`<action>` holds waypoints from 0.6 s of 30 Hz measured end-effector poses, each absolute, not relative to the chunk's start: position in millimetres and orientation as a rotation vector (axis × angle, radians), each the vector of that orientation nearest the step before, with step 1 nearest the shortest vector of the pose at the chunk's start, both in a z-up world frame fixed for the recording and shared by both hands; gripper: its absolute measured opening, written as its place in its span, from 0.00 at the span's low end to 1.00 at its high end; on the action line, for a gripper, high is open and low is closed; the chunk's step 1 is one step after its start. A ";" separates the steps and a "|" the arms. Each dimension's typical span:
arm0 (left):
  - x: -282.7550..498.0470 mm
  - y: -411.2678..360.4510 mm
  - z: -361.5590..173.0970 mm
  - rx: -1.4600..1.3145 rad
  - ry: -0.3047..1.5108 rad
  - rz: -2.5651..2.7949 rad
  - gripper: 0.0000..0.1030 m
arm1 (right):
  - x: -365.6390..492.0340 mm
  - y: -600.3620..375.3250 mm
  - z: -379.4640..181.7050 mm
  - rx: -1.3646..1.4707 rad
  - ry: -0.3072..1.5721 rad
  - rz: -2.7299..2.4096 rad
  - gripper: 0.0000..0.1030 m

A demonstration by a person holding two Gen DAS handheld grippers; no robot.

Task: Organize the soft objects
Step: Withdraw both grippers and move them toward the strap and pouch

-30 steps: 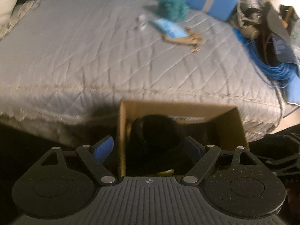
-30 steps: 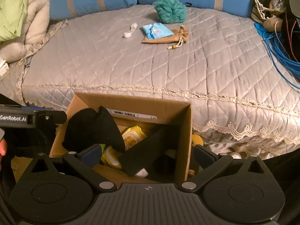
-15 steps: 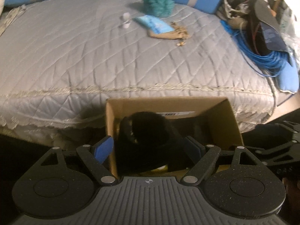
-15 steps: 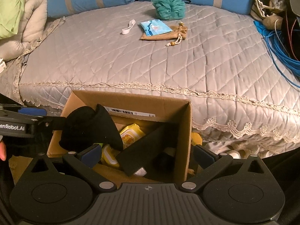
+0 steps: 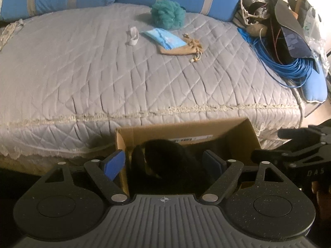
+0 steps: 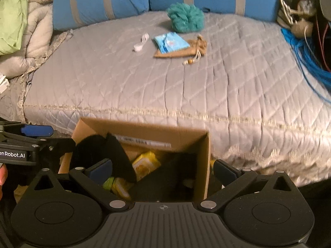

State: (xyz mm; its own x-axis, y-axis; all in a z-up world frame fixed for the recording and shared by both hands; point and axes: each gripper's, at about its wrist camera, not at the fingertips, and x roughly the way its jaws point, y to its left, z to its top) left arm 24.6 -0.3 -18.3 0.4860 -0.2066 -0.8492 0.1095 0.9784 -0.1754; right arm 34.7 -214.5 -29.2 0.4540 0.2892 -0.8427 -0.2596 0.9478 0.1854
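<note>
Both views are pulling back and lifting a little from where they were a second ago, so more of the grey quilted bed [image 5: 103, 66] is showing. Left hand-held gripper [image 5: 164, 162] is spread wide, its blue pads flanking the black soft fabric item [image 5: 165, 157] without pinching it; that item is sitting in the open brown cardboard box [image 6: 203, 157] on the floor against the bed. Right hand-held gripper [image 6: 162, 170] is also gaping, over the box, holding nothing. Yellow packets [image 6: 145, 164] are lying inside. On the bed, a teal fluffy pouf [image 6: 185, 19], light-blue packet [image 6: 170, 42] and tan drawstring pouch [image 6: 191, 50] are waiting.
</note>
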 end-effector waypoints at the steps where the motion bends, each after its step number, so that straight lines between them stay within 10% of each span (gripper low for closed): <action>1: 26.6 0.0 -17.5 -0.095 1.040 -0.196 0.80 | 37.3 -214.5 -27.7 0.028 1.035 0.344 1.00; 18: 81.0 6.4 -18.5 -0.002 0.976 -0.161 0.80 | 103.7 -234.8 -30.6 -0.001 0.923 0.309 1.00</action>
State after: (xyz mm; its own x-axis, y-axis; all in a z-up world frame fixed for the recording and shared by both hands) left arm 81.0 6.4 -18.5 0.5493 -0.1371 -0.8243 0.1349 0.9881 -0.0744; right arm 103.7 -234.8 -30.6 0.5627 0.2625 -0.7839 -0.2632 0.9558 0.1311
